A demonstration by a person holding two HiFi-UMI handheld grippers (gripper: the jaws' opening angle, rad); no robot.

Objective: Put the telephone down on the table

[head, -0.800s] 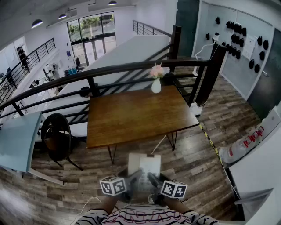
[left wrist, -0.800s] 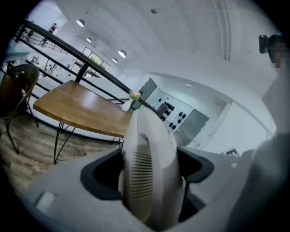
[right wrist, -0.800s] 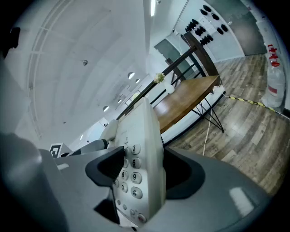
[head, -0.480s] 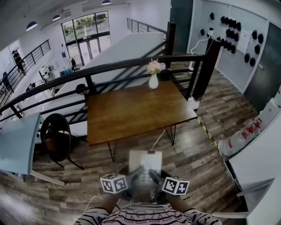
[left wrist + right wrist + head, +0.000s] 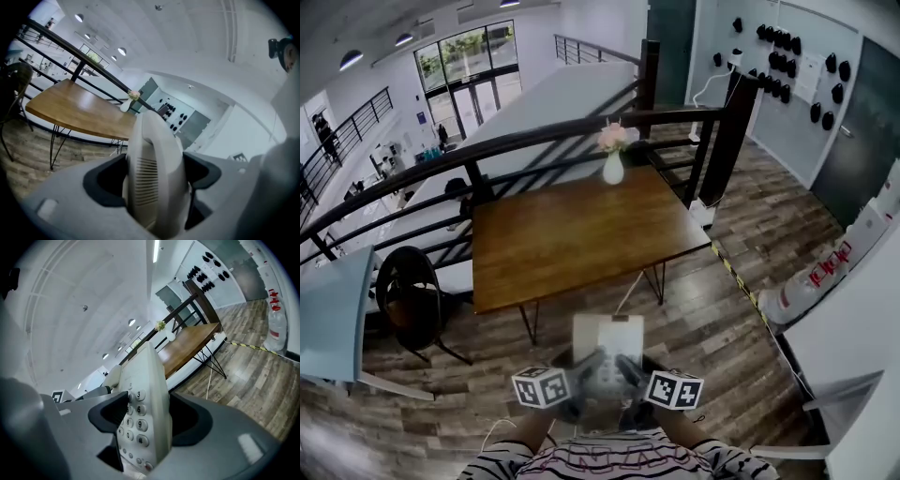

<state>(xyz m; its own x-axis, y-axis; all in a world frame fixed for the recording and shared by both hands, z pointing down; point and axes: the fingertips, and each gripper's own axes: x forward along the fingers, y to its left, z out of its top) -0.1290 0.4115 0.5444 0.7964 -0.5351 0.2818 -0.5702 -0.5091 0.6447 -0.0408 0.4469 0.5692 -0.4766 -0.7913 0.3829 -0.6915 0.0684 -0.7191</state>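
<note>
**Open tabletop ahead, bounded at its far edge**

Ahead of and below the left gripper (image 5: 152, 176) and the right gripper (image 5: 145, 420), a strip of wooden floor (image 5: 703, 319) is left open up to the near edge of the table (image 5: 581, 239). This strip is crossed only by a pale cord (image 5: 630, 291) hanging near the table's edge. Nearly the whole tabletop is left free. One vase of flowers (image 5: 613, 164) is stood at the far edge, almost straight ahead. Passage beyond it is closed by a dark railing (image 5: 534, 141). Ahead and to the left, a chair (image 5: 408, 295) is placed off the table's left end. The space between each pair of jaws is filled by the telephone (image 5: 607, 345).
</note>
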